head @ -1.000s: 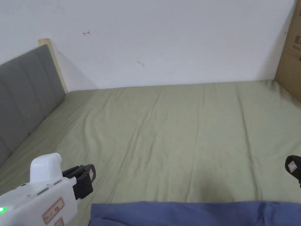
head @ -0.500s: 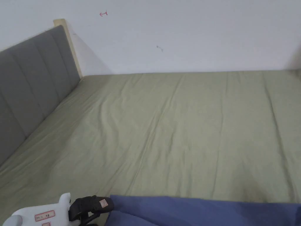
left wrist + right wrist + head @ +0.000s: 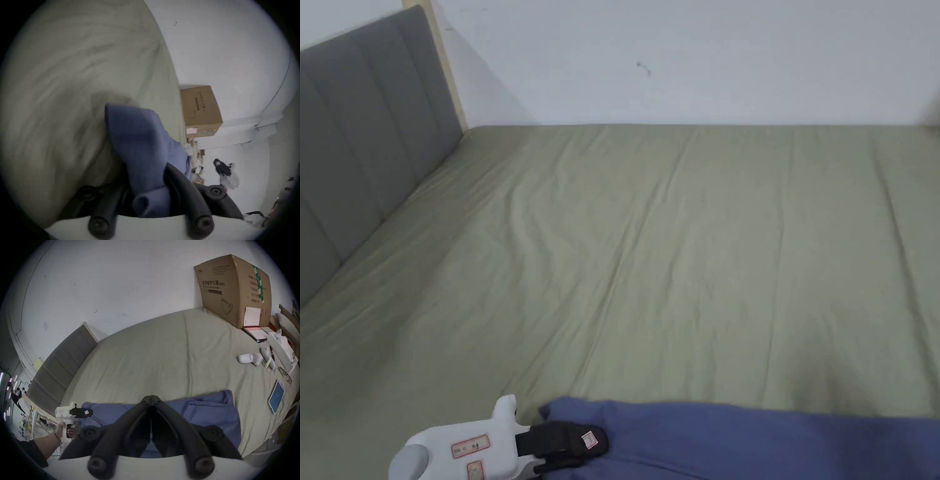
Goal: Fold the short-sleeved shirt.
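The blue short-sleeved shirt (image 3: 750,437) lies spread along the near edge of the green bed sheet (image 3: 675,250); the right gripper view shows it as a wide band (image 3: 211,412). My left gripper (image 3: 594,440) is at the shirt's left edge, shut on a bunched fold of blue cloth (image 3: 142,146), which stands up between its jaws. The same gripper (image 3: 87,412), held by a hand, appears at the shirt's left end in the right gripper view. My right gripper (image 3: 151,396) hovers over the shirt's middle, jaws pressed together with nothing between them.
A grey padded headboard (image 3: 362,125) bounds the bed on the left, a white wall the far side. On the right side stand a cardboard box (image 3: 233,288), a notebook (image 3: 256,334), a white handheld device (image 3: 248,359), glasses (image 3: 284,377) and a phone (image 3: 276,396).
The head camera has tilted down and left. My left gripper moved right onto the shirt's left edge and took hold of it; that edge is now bunched up.
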Demonstrator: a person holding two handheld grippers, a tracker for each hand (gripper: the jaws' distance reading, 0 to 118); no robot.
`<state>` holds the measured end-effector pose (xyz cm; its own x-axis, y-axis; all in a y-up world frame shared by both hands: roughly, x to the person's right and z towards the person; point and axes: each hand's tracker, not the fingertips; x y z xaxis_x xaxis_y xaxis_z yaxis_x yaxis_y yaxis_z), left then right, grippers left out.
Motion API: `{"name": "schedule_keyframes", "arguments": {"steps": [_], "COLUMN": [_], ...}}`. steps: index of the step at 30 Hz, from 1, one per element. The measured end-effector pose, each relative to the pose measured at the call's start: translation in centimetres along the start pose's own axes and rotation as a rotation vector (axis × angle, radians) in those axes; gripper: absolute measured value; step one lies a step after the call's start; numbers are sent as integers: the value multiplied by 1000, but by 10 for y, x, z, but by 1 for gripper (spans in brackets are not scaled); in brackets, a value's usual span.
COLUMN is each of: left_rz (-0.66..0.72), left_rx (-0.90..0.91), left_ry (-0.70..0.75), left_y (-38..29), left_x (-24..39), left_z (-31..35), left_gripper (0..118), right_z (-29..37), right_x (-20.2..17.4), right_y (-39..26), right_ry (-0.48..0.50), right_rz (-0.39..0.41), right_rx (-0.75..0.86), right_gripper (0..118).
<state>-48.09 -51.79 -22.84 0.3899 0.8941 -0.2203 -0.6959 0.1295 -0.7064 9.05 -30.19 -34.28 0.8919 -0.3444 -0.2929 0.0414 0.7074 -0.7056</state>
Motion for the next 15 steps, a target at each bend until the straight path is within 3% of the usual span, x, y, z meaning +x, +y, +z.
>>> {"name": "schedule_keyframes", "arguments": {"steps": [2, 5, 9, 10, 11, 15], "left_rz": [-121, -322, -608, -667, -695, -543], "left_rx": [45, 80, 186, 191, 196, 169], "left_ry": [74, 337, 969, 1046, 1012, 518], "left_y": [-4, -14, -39, -45, -51, -74], "left_x": [29, 71, 122, 131, 140, 189], "left_z": [21, 51, 72, 72, 72, 39], "left_gripper": [7, 7, 7, 7, 7, 7], "right_z": [2, 11, 20, 22, 23, 28], "right_x": [-5, -8, -3, -1, 2, 16], "right_y": [3, 7, 6, 5, 3, -6], "right_ry": [9, 22, 44, 46, 47, 51], "right_rz": [25, 51, 40, 36, 30, -27], "right_rx": [2, 24, 38, 39, 38, 29], "right_gripper": [0, 0, 0, 0, 0, 0]}}
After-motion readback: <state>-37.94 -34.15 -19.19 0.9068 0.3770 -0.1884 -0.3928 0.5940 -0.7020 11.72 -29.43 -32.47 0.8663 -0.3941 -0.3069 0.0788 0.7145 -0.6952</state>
